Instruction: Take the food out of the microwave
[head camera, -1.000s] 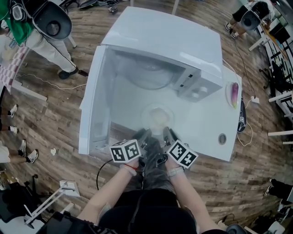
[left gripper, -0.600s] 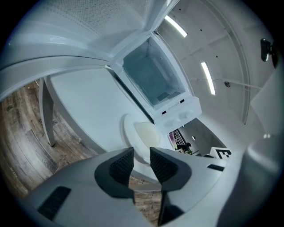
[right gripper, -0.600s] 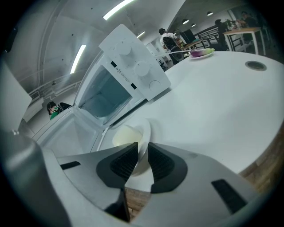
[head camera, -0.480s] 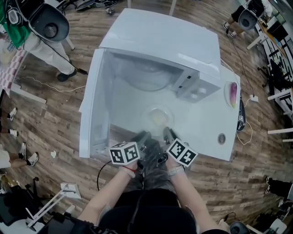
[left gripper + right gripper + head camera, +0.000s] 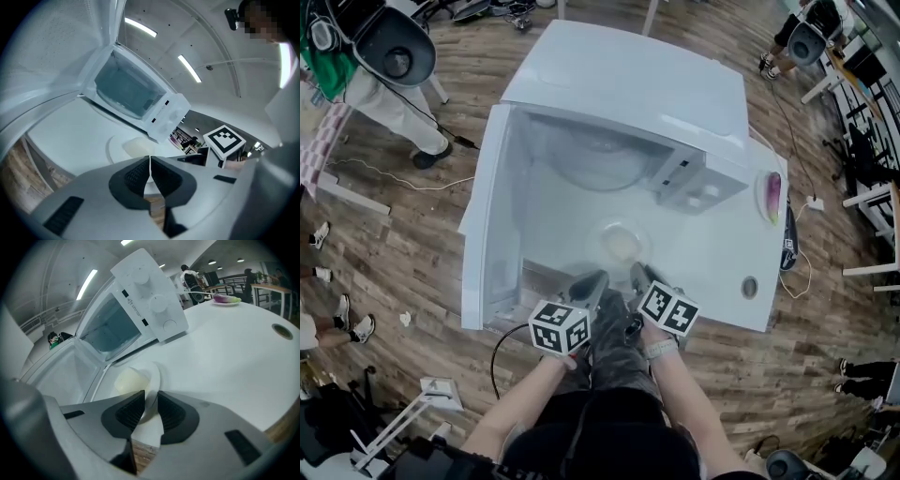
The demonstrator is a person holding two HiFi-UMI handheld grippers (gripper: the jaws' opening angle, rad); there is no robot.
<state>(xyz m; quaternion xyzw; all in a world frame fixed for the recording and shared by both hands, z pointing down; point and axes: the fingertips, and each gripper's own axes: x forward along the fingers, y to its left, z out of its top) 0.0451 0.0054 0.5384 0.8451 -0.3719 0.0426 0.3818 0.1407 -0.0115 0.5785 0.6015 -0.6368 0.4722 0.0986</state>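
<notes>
**A:** Where is the food (image 5: 127,379) now?

**B:** Out of the microwave (image 5: 628,94). It sits on its plate (image 5: 154,376) on the bench (image 5: 712,262), on the near side of the open cavity. The right gripper (image 5: 150,398) pinches the plate's near rim, and its jaws are opening.

**A:** And the left gripper (image 5: 150,161)?

**B:** It is closing on nothing, pads almost together, just left of the other.

**A:** What is the worry?

**B:** I can't tell whether the plate lies flat. If it doesn't, a loosening one-sided pinch could let it drop or pivot, and the pale lump could slide off.
</notes>
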